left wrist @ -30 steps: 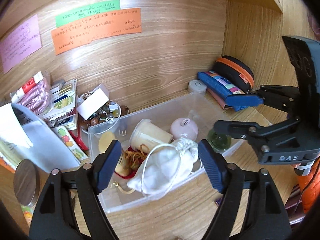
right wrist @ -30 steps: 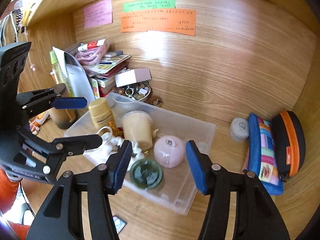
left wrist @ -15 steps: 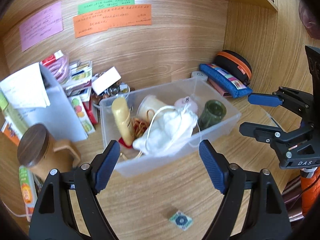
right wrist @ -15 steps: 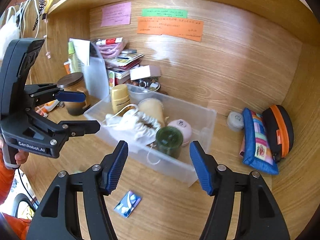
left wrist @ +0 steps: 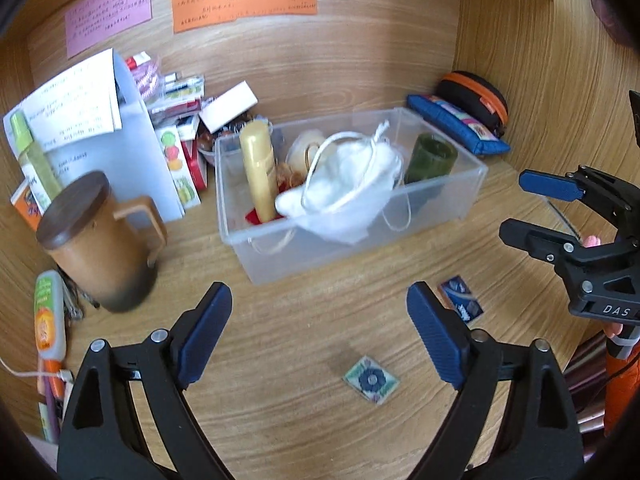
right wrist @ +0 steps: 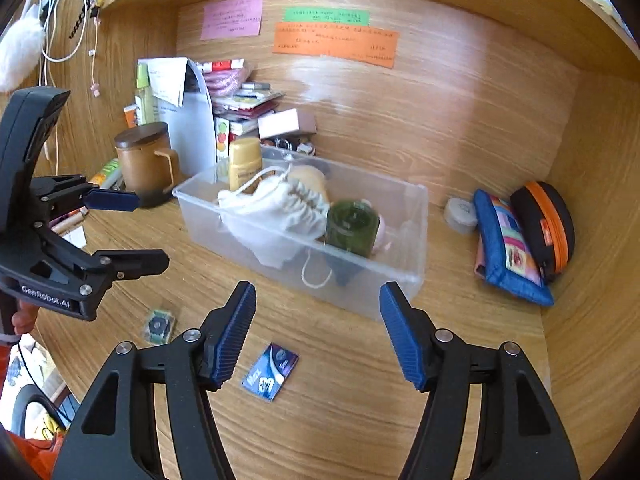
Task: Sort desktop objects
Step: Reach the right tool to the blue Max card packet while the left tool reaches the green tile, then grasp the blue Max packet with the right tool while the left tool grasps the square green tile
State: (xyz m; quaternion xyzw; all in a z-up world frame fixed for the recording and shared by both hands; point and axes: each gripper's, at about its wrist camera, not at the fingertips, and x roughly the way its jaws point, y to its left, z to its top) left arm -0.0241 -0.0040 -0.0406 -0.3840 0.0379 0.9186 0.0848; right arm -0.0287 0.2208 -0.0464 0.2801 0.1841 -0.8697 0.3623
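Though cluttered, clear bin with pouch

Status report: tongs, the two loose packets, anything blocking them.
Left tongs opening, nothing between; right tongs open, empty. Green packet and blue packet flat on desk, outside clear bin. Nothing blocking.

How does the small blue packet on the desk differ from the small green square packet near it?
The blue packet is oblong, dark blue with white print; the green packet is nearly square, pale green with a dark round flower-like mark. In the right wrist view, the blue packet lies just ahead of the right claw, while the green packet lies further left, below the left claw. Both are flat and lie loose on the wooden desk, outside the clear bin.
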